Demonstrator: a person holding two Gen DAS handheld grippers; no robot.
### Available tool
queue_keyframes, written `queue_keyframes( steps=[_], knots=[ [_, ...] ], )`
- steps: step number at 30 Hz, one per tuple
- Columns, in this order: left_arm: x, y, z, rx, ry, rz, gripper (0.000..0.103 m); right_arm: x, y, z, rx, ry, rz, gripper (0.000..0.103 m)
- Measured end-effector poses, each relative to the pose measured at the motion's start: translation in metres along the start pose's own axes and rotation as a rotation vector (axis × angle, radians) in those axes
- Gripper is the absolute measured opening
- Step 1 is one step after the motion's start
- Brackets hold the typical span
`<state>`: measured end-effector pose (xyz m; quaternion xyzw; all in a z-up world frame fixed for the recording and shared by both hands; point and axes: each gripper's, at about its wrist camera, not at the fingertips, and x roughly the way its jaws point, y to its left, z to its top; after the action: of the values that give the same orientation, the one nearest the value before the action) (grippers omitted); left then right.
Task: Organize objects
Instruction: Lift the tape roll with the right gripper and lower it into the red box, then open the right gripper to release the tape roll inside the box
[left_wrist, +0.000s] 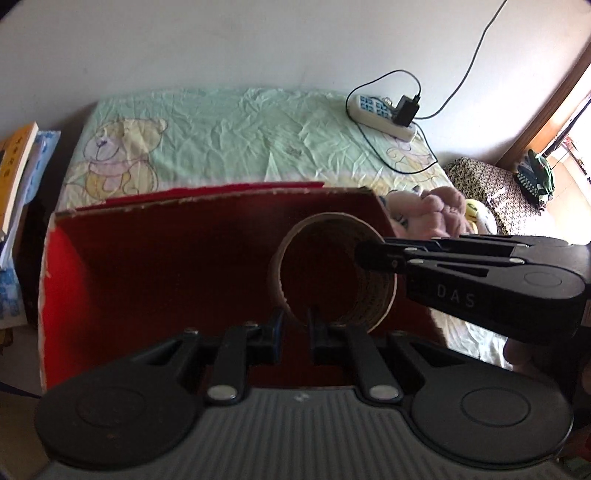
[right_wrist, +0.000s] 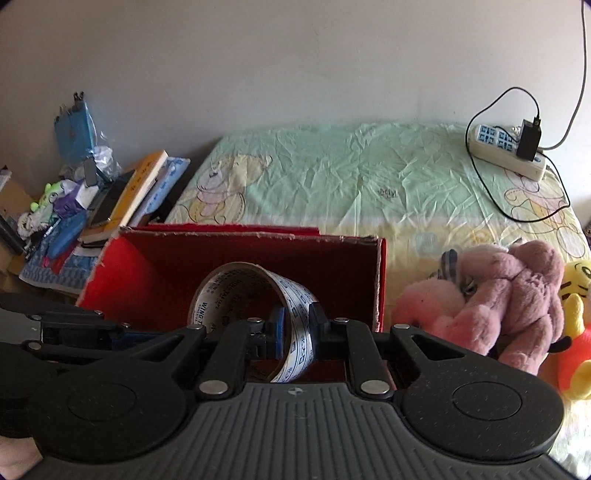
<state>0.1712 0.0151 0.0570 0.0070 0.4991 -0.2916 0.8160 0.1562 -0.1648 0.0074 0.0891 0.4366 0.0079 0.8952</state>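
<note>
A roll of clear packing tape hangs over the open red cardboard box on the bed. My left gripper is shut on the roll's lower rim, one finger inside the ring and one outside. My right gripper reaches in from the right and is shut on the roll's right wall. In the right wrist view my right gripper clamps the printed tape wall above the box. The left gripper's body shows at the left edge, its fingertips hidden.
The bed has a green bear-print sheet. A power strip with a charger and cable lies at its far right. Pink and yellow plush toys lie right of the box. Books and clutter are stacked at the left.
</note>
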Motion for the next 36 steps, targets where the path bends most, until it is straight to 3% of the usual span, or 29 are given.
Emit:
queue_keyframes(
  steps=[6,12,15,18,23,27,32,36],
  knots=[
    [0.041,0.017,0.001,0.005,0.102,-0.019,0.006,0.034,0.002,0.001,-0.007,0.107,-0.083,0.014],
    [0.059,0.025,0.004,-0.015,0.167,-0.057,0.006,0.043,0.015,0.007,-0.068,0.114,-0.163,0.015],
    [0.064,0.029,0.006,-0.036,0.185,-0.086,0.006,0.042,0.013,0.008,-0.055,0.107,-0.159,0.017],
    [0.069,0.031,0.005,-0.052,0.198,-0.096,0.006,0.036,0.010,0.011,-0.027,0.070,-0.158,0.032],
    [0.069,0.031,0.004,-0.059,0.188,-0.097,0.006,0.031,0.001,0.013,0.031,0.044,-0.137,0.031],
    [0.058,0.036,0.003,-0.040,0.153,-0.050,0.006,0.026,-0.005,0.014,0.082,0.042,-0.098,0.031],
    [0.041,0.048,0.001,-0.029,0.096,0.071,0.006,0.025,0.003,0.008,0.113,0.107,0.026,0.031],
    [0.040,0.058,-0.003,-0.058,0.100,0.125,0.006,0.038,0.022,0.000,0.081,0.184,0.079,0.031]
  ],
)
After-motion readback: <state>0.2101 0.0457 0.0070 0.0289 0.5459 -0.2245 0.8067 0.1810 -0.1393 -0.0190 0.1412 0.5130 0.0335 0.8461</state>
